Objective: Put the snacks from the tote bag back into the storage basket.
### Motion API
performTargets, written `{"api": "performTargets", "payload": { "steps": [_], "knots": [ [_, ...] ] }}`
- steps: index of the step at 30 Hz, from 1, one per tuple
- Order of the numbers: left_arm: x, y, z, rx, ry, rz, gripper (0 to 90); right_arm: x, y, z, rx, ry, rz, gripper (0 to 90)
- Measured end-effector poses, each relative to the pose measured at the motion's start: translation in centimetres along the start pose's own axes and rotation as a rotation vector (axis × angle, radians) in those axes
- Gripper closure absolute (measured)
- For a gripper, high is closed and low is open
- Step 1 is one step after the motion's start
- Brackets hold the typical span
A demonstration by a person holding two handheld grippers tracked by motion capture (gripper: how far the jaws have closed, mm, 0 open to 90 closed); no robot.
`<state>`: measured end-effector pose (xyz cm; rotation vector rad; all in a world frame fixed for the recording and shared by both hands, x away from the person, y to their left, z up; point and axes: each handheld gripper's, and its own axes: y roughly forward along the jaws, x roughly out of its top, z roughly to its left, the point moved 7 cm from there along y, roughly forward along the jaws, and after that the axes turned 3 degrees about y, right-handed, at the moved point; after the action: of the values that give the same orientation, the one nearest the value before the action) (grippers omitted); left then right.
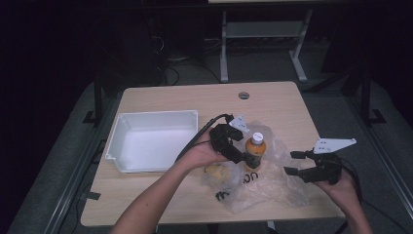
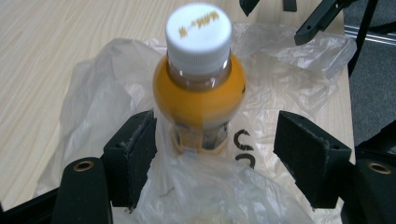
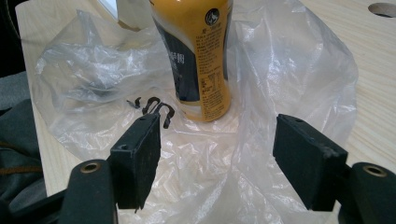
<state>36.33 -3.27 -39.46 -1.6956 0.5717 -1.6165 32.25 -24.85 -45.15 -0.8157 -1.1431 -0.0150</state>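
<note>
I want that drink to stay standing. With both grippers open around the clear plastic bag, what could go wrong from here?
1. The orange bottle with the white cap stands upright on the crumpled clear plastic bag; any tug on the film might topple it.
2. The left gripper has open jaws either side of the bottle; closing off-centre may push it over.
3. The right gripper could pinch the bag and drag it.

Orange drink bottle [image 1: 255, 150], white cap, upright on crumpled clear plastic bag [image 1: 272, 183], table centre-right
</note>
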Motion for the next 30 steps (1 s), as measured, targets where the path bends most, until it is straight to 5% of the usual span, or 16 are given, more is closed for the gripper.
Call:
{"api": "performTargets", "payload": {
  "steps": [11, 30],
  "knots": [
    [2.3, 0.6, 0.5, -0.019, 0.034, 0.01, 29.0, 0.2, 0.1, -0.2, 0.003, -0.001, -0.009, 31.3],
    [3.7, 1.1, 1.6, -0.048, 0.048, 0.035, 35.0, 0.4, 0.1, -0.4, 0.001, 0.0, -0.025, 30.1]
  ]
}}
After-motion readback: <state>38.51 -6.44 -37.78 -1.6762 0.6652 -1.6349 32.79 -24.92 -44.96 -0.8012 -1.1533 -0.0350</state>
